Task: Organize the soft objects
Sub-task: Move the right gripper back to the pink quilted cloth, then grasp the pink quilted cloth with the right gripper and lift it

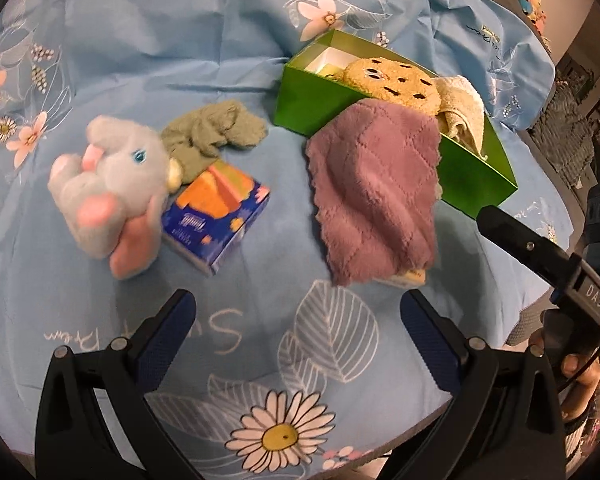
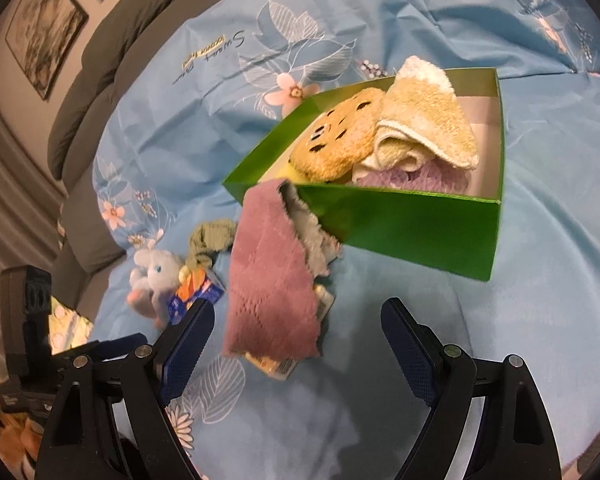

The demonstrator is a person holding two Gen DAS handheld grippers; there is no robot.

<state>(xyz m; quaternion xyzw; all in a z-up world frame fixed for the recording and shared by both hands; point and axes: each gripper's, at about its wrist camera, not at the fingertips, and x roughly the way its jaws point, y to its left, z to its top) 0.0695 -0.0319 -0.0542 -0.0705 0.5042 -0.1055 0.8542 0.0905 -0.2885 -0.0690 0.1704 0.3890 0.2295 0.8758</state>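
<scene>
A blue floral bedsheet (image 1: 148, 80) is covering the whole surface, w/ everything sitting on it. A green box (image 2: 400, 224) is lying toward the far side, already holding a cookie-shaped plush (image 2: 336, 140), a cream-and-tan towel (image 2: 424, 128) bunched beside it, & something lilac under that. A mauve quilted cloth (image 1: 374, 196) is draping over the box's near wall and spilling down onto the sheet, its lower end covering a small pale packet; it's lying just ahead of the left gripper (image 1: 298, 320) & slightly right of centre, and ahead-left of the right gripper (image 2: 298, 328), nearest its left finger, apart from the pads of both. Off to the left in the left wrist view, a grey-and-pink plush animal (image 1: 108, 192) is lying on its side, touching an orange-and-blue tissue pack (image 1: 218, 220), w/ a crumpled grey-green cloth (image 1: 212, 132) just behind them. Both grippers are hovering over bare sheet w/ jaws spread wide, nothing between them. The right gripper's black finger is showing at the right edge of the left wrist view.
</scene>
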